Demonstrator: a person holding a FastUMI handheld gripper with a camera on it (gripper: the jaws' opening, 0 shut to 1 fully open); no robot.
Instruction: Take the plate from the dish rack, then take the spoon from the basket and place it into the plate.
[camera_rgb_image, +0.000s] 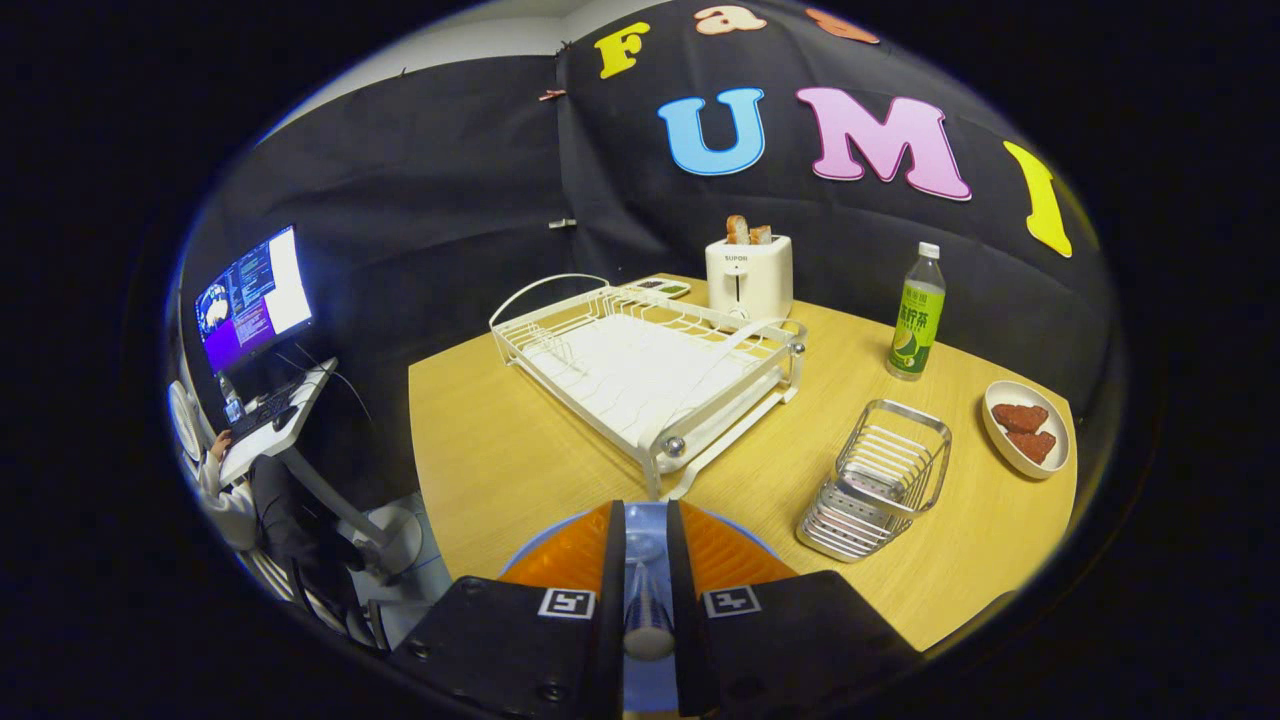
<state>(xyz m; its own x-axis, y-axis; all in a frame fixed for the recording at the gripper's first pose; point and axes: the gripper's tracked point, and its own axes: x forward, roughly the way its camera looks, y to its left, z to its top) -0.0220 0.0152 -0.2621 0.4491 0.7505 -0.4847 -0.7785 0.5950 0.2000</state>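
Down between the fingers of the tool (646, 600), which stand nearly closed, sits a slim spoon (646, 600) handle; both fingers seem to press it, though its bowl is hard to make out. Beneath them lies an orange plate (560, 555) with a blue centre, mostly hidden by the fingers. Just beyond stands the white dish rack (650, 365) on the wooden desk (480, 450). To its right is the wire basket (880, 480), then a small dish of brown pieces (1027, 428). Farther back stand a green bottle (918, 315) and a white toaster (749, 275) with bread in it. Off the desk, a person (225, 490) sits at a lit monitor (252, 298), partly cut off.
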